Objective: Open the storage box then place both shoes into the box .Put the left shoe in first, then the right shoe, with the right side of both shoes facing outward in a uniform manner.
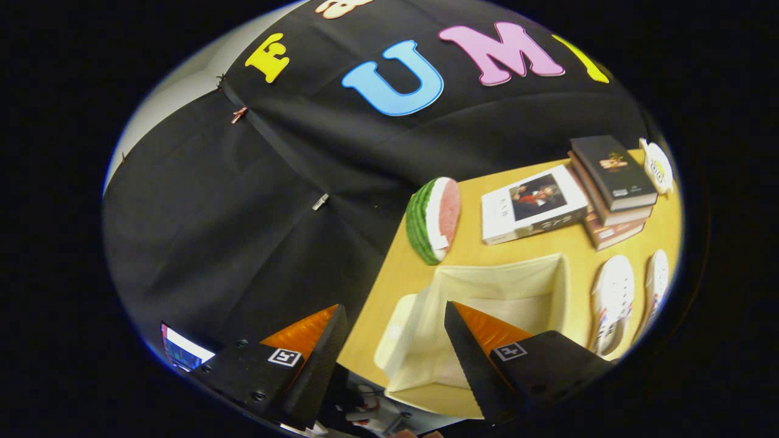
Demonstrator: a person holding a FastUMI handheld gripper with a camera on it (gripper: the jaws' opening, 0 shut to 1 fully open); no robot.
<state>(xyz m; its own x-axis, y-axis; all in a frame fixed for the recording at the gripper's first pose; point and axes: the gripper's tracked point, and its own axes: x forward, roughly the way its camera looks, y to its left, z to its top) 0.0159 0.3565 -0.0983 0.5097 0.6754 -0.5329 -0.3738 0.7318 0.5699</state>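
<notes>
Gripper (395, 313) is seen w/ fingers spread wide apart, nothing held btwn them; it is tilted, so the scene appears slanted. Storage box (551, 286), a cream fabric bin, is found on the wooden table (471, 246), just ahead of and partly behind the right finger; its top is open and the inside looks empty as far as can be made out. A pale flap or lid (398, 331) is seen hanging at the box's near side, btwn the two fingertips; whether it is attached can't be told. Two white shoes are laid side by side on the table beyond the box, to its right: near shoe (611, 301) just beside the box wall, far shoe (657, 283) close next to it, apart from the box. Neither is touched by the gripper. Watermelon slice (433, 219) is stood near the table edge, beyond the box. A white book (532, 204) is laid flat past the box, and a stack of books (611, 188) is placed beside it. A small white object (657, 165) is seen by the stack; too small to identify.
</notes>
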